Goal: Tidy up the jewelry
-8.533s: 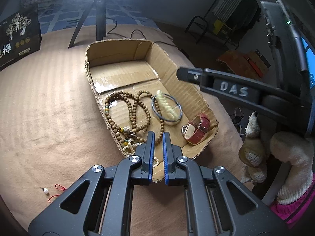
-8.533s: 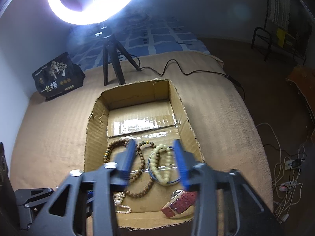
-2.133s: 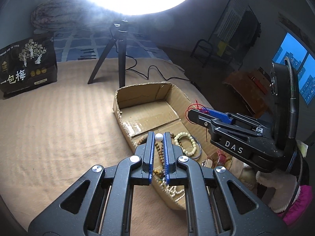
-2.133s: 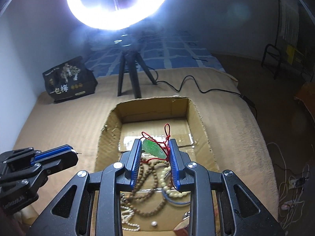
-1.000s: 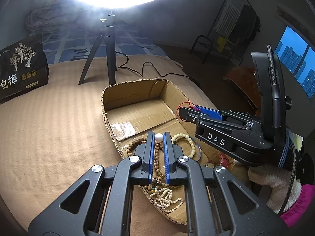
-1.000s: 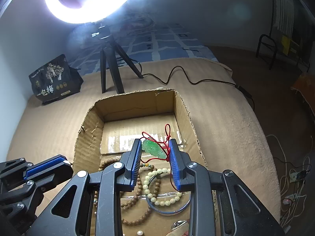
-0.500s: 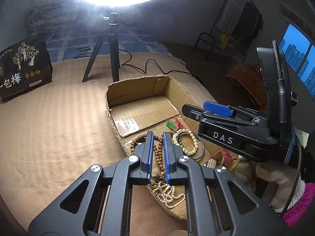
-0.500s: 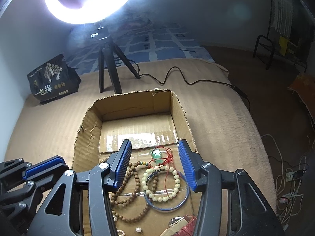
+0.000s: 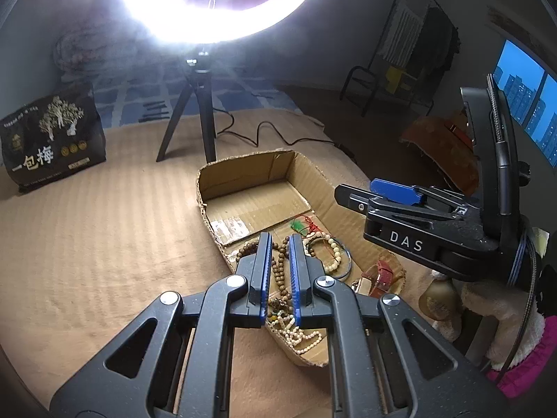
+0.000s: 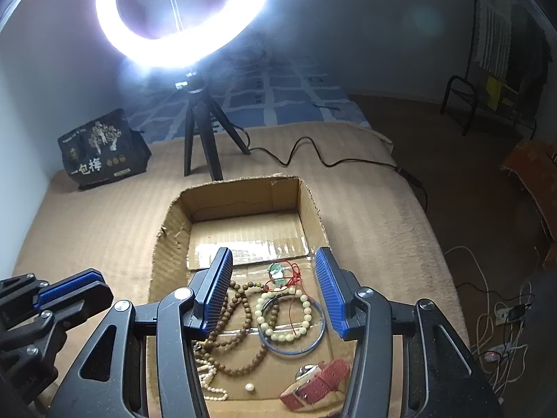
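The bed [image 10: 104,216] under everything is covered in a tan ribbed blanket, with a blue checked cover beyond it. A ring light [image 10: 184,14] blazes above on a black tripod [image 10: 202,132], its cable running off across the blanket to the right. A black bag [image 10: 104,149] with white characters stands near the bed's far left edge.

The open cardboard box [image 10: 167,230] lies in the middle of the bed, and all the jewelry I can see is in its near half. The far half holds only bare cardboard and a shiny strip of tape.

My right gripper [image 10: 275,289] hangs over the box with its jaws spread and nothing between them; they have just been opening. My left gripper [image 9: 277,271] is clenched with nothing in it, held over the box's near left wall.

In the box, brown beads [image 10: 240,317] loop along the left side. A blue bangle [image 10: 296,345] lies to their right with a pale bead bracelet [image 10: 278,317] across it. A red watch [image 10: 316,383] sits at the near right corner. A string of small pearls [image 10: 209,383] lies at the near left. A green pendant [image 10: 277,273] on a red cord lies just beyond the bracelet, its cord trailing over it. A single white pearl [image 10: 249,387] rests on the floor of the box between the pearls and the watch.
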Available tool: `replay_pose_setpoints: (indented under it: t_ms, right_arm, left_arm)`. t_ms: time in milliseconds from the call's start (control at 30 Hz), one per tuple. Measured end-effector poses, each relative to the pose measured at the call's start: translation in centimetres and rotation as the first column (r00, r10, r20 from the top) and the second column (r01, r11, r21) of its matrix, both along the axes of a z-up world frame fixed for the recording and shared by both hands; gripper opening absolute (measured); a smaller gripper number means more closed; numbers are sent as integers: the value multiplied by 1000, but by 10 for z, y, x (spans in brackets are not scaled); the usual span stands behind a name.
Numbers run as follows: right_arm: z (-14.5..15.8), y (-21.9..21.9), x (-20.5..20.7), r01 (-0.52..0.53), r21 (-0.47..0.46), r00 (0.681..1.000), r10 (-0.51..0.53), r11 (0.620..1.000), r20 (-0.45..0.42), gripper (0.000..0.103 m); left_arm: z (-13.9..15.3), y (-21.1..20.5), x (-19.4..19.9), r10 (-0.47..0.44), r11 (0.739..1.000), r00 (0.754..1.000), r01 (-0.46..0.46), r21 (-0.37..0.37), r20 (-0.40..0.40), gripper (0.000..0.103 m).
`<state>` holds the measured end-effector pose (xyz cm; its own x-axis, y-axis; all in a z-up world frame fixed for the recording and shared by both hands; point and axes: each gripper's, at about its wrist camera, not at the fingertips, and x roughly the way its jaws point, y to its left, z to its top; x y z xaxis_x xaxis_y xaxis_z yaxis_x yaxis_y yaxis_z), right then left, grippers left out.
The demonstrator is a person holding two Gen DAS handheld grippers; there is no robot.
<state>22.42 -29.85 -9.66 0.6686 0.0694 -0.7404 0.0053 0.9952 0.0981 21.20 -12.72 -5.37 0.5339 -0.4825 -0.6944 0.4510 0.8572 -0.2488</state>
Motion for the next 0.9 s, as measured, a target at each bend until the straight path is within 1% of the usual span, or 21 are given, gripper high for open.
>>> replay_pose_setpoints:
  t_ms: [233,333,533,667,800,900]
  right_arm:
    - [26,10,-25,-15,-28,998,16,1000,53,48]
    - [35,17,-38,-27,-53,997,30,998,69,48]
    - [48,29,-63,-56,-62,994,61,997,89,48]
    - [56,35,-77,-69,-61,991,75,996,109,48]
    - [62,37,-92,-77,-38,989,81,996,123,48]
    - [67,40,-103,-82,-40,987,86,996,138,48]
  left_arm:
    - [20,10,-22,-4,1000,999,3,7,41,8]
    - [30,16,-35,-3,1000,998,3,11,62,8]
    - [49,30,-59,10,1000,994,-12,14,112,8]
    - [56,36,-75,7,1000,991,-10,21,135,8]
    - [59,40,-90,-6,1000,990,1,30,144,8]
    - [60,45,-102,-17,1000,989,13,27,147,8]
